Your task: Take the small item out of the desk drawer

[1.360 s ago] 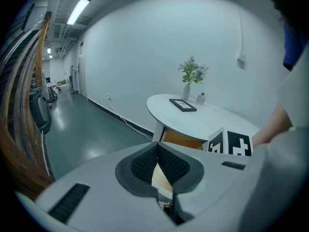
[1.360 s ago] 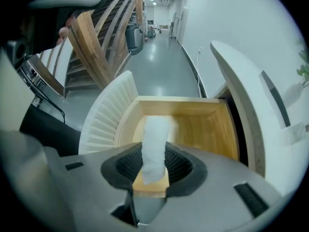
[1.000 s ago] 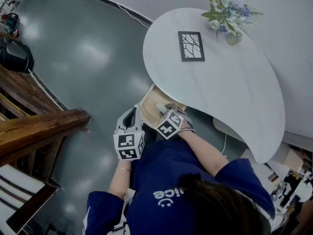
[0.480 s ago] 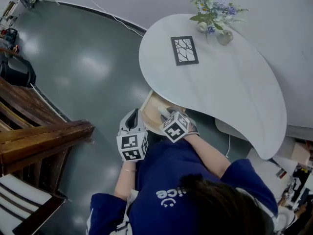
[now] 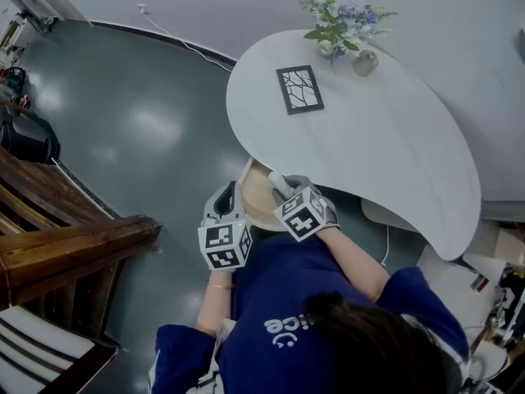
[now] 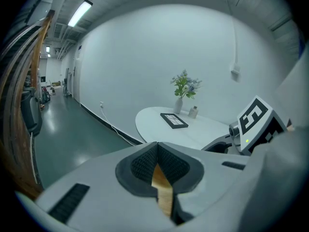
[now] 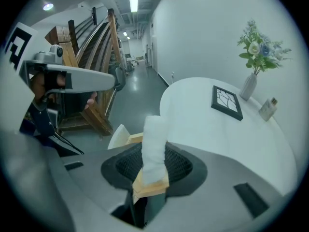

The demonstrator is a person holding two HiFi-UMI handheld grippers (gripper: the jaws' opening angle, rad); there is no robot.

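The open wooden drawer (image 5: 254, 197) juts out under the near edge of the white desk (image 5: 369, 138). My right gripper (image 5: 285, 189) hangs over it, shut on a small white wrapped roll (image 5: 278, 182). In the right gripper view the roll (image 7: 155, 139) stands upright between the pads of the right gripper (image 7: 153, 164), with a corner of the drawer (image 7: 123, 138) below. My left gripper (image 5: 225, 197) hovers just left of the drawer. In the left gripper view the left gripper (image 6: 157, 166) has its pads together, holding nothing, and pale wood shows through the gap behind them.
On the desk lie a black picture frame (image 5: 299, 89), a vase of flowers (image 5: 340, 19) and a small bottle (image 5: 363, 62). Dark wooden furniture (image 5: 74, 245) stands on the left over the grey floor. A cable runs along the wall.
My right gripper has lifted the white roll up out of the drawer. The left gripper has risen a little and drifted beside the drawer.
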